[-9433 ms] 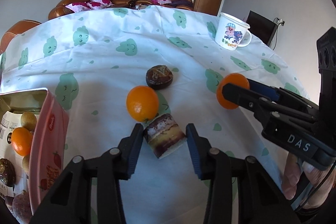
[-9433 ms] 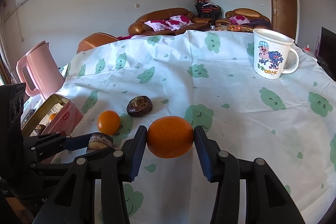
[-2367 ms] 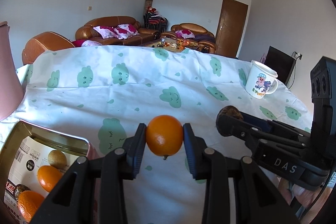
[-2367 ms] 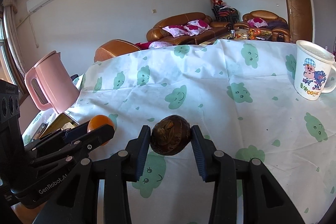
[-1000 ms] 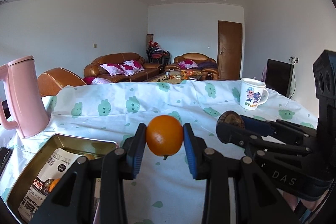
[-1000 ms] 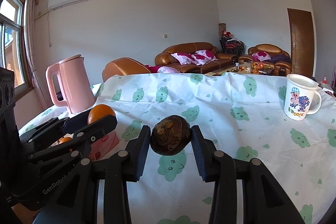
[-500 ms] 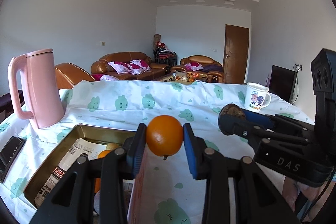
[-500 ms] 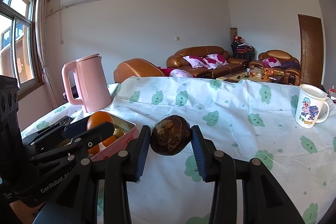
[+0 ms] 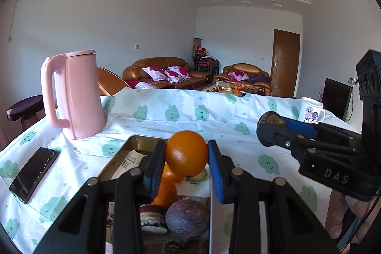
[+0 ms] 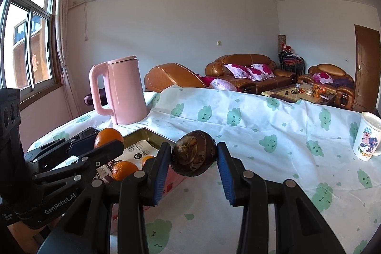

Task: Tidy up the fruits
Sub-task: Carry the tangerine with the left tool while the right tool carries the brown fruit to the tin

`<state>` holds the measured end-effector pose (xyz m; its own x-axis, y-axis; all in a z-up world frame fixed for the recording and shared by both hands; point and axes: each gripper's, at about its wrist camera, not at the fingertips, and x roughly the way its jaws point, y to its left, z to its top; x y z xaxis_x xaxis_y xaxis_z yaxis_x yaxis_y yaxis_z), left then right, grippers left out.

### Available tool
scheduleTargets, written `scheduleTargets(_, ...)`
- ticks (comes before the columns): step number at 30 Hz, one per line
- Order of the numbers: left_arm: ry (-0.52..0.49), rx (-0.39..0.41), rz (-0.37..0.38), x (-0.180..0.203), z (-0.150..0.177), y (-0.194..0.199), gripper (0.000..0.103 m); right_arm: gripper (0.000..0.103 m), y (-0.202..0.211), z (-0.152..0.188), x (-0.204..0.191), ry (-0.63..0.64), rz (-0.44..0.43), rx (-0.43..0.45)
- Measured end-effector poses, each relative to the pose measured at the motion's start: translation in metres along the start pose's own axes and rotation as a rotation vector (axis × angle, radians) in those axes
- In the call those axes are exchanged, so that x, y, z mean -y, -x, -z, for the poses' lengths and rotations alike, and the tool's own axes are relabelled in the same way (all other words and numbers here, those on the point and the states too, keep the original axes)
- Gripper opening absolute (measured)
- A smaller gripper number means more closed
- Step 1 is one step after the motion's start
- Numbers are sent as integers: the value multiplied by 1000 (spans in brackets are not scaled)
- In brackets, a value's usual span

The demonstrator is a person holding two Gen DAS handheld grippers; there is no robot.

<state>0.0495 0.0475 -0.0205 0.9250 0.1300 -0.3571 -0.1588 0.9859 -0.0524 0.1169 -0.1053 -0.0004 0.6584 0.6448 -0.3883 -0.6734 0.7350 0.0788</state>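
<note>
My left gripper is shut on an orange and holds it above the open tin box. The box holds other oranges, a purple fruit and a small cake. My right gripper is shut on a brown wrinkled fruit and holds it above the table, to the right of the box. The left gripper with its orange shows at left in the right wrist view. The right gripper with its brown fruit shows at right in the left wrist view.
A pink kettle stands behind the box on the left. A black phone lies left of the box. A cartoon mug stands at the far right of the table. Sofas stand beyond the table.
Both grippers have swung left with their fruits. The left gripper's orange is now over the tin box, and the box's contents show beneath it.
</note>
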Motion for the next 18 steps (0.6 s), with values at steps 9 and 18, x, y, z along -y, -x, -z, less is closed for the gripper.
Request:
scheduleTargets(9,72,-36,-86,-49,7,3,37,42,-35,1,-37,57,-54,-61)
scheduleTargets(18,96,-61,-104,-69,13,3,37,42,-55,6,-52,85,-59,-111)
